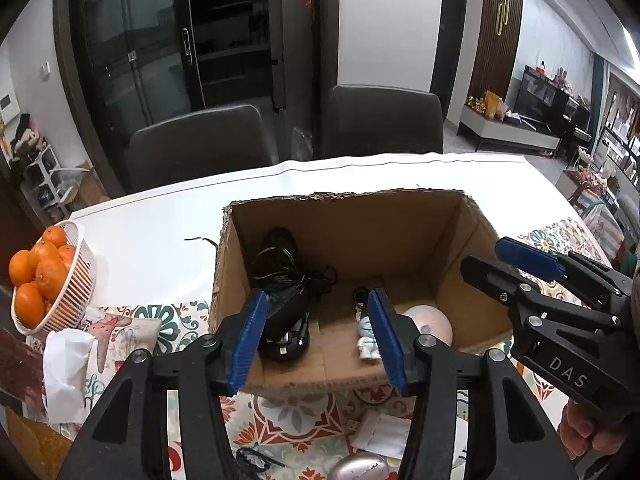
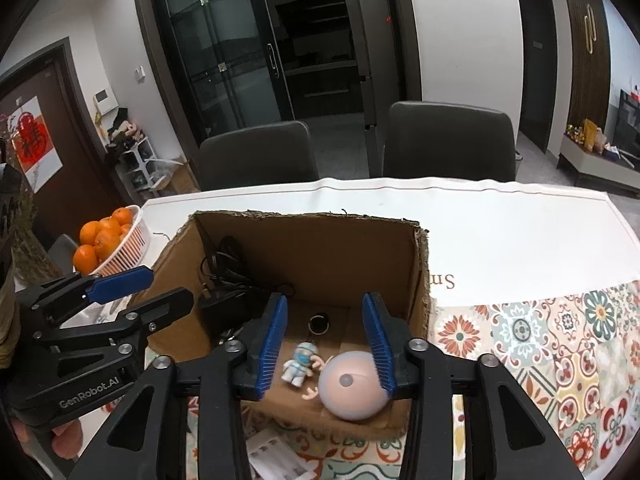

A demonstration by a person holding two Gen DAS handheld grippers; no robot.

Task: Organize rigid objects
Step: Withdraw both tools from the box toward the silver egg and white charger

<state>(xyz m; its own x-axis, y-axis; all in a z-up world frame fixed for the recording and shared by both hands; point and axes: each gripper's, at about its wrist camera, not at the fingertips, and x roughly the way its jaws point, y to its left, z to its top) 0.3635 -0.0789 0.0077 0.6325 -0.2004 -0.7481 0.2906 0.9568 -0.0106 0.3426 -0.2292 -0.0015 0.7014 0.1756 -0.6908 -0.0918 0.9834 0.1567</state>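
Observation:
An open cardboard box (image 1: 348,224) (image 2: 420,280) stands on the table. Inside lie a black charger with tangled cable (image 1: 286,280) (image 2: 224,304), a small white-and-blue figurine keychain (image 1: 366,340) (image 2: 300,364) and a pink round object (image 1: 434,322) (image 2: 352,390). My left gripper (image 1: 316,340) is open and empty above the box's near edge. My right gripper (image 2: 326,344) is open and empty above the pink object; it also shows at the right of the left wrist view (image 1: 516,264).
A white basket of oranges (image 1: 76,276) (image 2: 128,244) stands at the left. A crumpled tissue (image 1: 66,372), a white card (image 1: 384,432) and a silver oval object (image 1: 360,468) lie near the box. Two dark chairs (image 1: 208,148) stand behind the table.

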